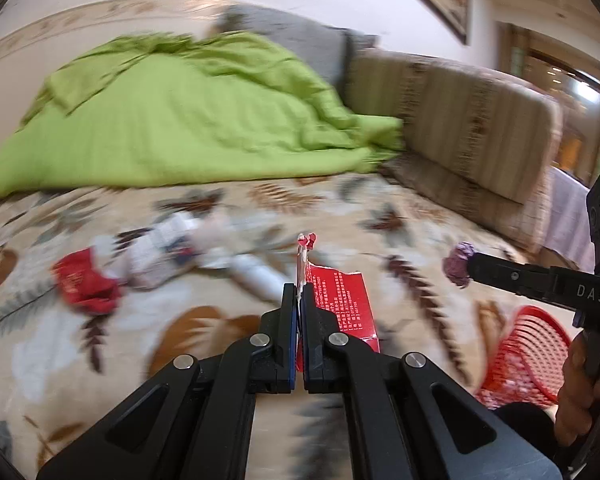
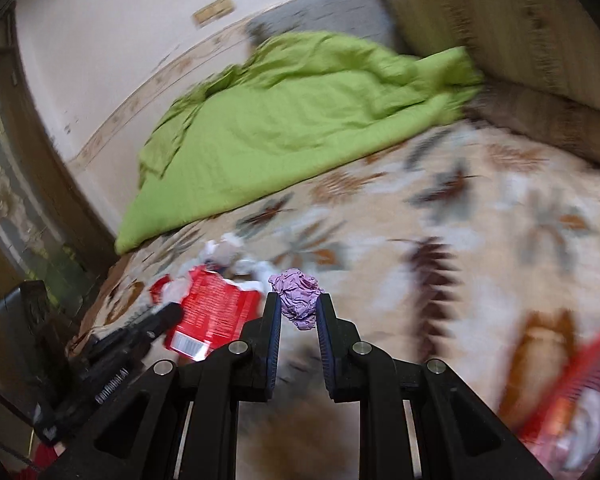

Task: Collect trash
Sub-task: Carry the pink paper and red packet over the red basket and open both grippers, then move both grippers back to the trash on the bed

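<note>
Jaws of both grippers are clamped, left gripper (image 1: 299, 292) on a red wrapper (image 1: 346, 306), right gripper (image 2: 298, 308) on purple paper (image 2: 298, 294) (release only over the red basket (image 1: 530, 356)).

Wrist cams low over bed (image 1: 220, 320), both w/ green blanket (image 2: 300, 112)

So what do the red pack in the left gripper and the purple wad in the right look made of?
Red pack: thin, glossy printed film or foil, going by its sheen and torn top edge. Purple wad: probably crumpled paper or tissue, matte with sharp creases; blur leaves it uncertain.
</note>
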Demonstrator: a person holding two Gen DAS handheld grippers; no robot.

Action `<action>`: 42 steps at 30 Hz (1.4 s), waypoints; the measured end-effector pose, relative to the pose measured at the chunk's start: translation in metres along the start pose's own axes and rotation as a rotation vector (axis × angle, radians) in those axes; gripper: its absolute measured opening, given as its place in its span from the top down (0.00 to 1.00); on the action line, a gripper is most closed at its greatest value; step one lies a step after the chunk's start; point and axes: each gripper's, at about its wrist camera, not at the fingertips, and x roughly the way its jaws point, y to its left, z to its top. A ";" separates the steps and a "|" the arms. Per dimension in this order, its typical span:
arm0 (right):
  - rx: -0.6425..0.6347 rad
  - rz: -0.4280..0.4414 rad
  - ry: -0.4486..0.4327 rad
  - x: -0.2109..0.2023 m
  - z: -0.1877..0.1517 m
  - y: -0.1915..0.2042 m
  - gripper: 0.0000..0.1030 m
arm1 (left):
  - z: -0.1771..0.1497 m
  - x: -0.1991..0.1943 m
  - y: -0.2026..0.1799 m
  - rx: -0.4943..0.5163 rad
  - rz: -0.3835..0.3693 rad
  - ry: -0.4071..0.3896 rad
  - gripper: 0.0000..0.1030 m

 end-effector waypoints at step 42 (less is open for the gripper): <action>0.052 -0.047 0.109 0.006 0.004 -0.028 0.55 | 0.004 -0.010 -0.016 0.017 -0.053 0.167 0.43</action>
